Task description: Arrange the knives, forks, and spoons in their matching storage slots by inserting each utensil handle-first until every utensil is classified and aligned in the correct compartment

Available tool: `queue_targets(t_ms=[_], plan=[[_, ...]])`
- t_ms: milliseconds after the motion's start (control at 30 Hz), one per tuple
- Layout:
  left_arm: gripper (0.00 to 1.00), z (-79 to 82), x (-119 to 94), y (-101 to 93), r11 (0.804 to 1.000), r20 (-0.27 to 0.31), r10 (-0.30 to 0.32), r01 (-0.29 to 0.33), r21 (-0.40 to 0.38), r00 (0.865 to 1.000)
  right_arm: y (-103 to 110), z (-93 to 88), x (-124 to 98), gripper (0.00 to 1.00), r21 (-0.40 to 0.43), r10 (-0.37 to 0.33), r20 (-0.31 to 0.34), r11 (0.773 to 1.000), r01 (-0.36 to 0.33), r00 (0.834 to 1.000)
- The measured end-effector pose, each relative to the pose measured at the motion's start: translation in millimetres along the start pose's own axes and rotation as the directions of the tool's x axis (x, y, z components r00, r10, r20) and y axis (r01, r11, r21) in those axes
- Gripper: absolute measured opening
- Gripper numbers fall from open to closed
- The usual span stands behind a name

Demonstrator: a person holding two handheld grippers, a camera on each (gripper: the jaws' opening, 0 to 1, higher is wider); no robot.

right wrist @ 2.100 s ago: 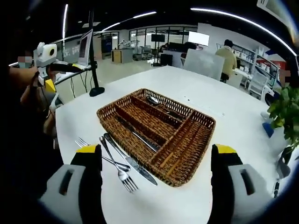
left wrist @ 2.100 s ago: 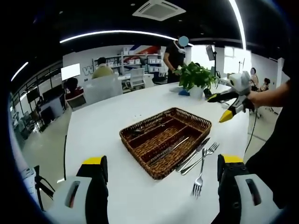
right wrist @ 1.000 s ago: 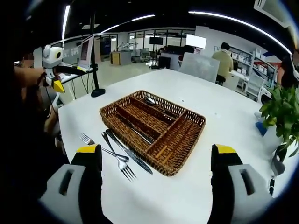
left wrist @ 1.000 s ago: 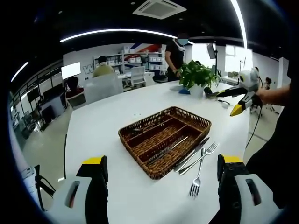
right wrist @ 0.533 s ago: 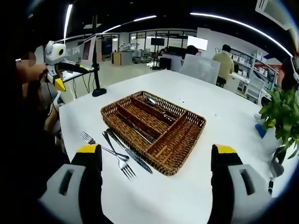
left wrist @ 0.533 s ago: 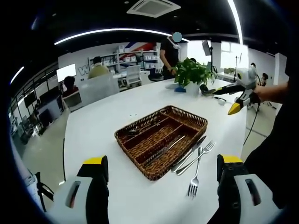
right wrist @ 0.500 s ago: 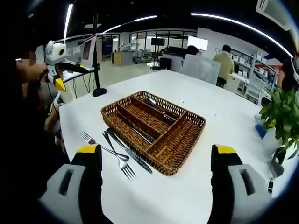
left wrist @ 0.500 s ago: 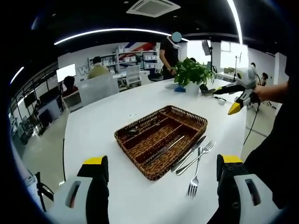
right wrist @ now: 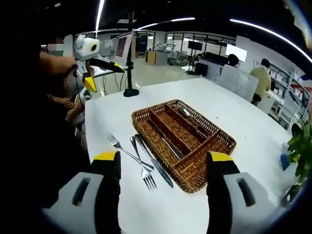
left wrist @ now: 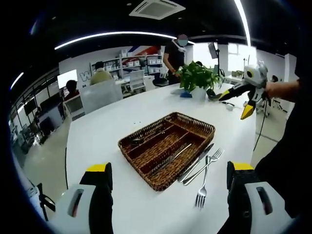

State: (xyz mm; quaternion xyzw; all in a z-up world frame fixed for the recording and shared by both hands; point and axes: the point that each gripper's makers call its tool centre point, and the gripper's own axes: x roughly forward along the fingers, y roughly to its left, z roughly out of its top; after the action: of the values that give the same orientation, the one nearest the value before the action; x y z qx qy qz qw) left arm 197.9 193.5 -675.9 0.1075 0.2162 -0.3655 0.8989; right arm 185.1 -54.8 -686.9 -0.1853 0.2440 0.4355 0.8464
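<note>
The left gripper (left wrist: 165, 195) and the right gripper (right wrist: 163, 183) both have their jaws spread wide and hold nothing, each raised above the near part of the white table (left wrist: 102, 126). The wicker tray (left wrist: 168, 146) stands in the middle of the table. Inside it I see one knife (right wrist: 170, 145) in a long slot and what seems a spoon (right wrist: 187, 113) in the far slot, so I judge the sorting has only begun. Left to place are a second knife (right wrist: 153, 161) and two forks (right wrist: 129, 152), which lie crossed on the table just beside the tray's edge. In the left gripper view the right gripper is held high and well apart from the tray, with a hand (left wrist: 278, 90) behind it, pointing down.
</note>
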Motion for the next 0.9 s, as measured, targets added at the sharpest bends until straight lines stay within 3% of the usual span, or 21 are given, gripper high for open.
queue_targets(t_ms=[233,600,900], plan=[[0.99,-4.1,-4.2,3.5,1.000,0.005,0.006,-0.006,-0.012,1.000,5.5,2.3,12.3,0.67,-0.032,0.052,-0.049,0.998,-0.053,0.997],[0.99,-5.4,-7.1,4.1,1.000,0.019,0.019,-0.019,-0.025,1.000,19.8,-24.5,50.1,0.64,-0.060,0.133,-0.115,0.988,-0.140,0.984],[0.99,-11.9,-9.7,3.7,0.999,0.012,0.027,-0.027,-0.036,1.000,24.8,-38.9,65.8,0.58,-0.102,0.162,-0.165,0.978,-0.180,0.973]])
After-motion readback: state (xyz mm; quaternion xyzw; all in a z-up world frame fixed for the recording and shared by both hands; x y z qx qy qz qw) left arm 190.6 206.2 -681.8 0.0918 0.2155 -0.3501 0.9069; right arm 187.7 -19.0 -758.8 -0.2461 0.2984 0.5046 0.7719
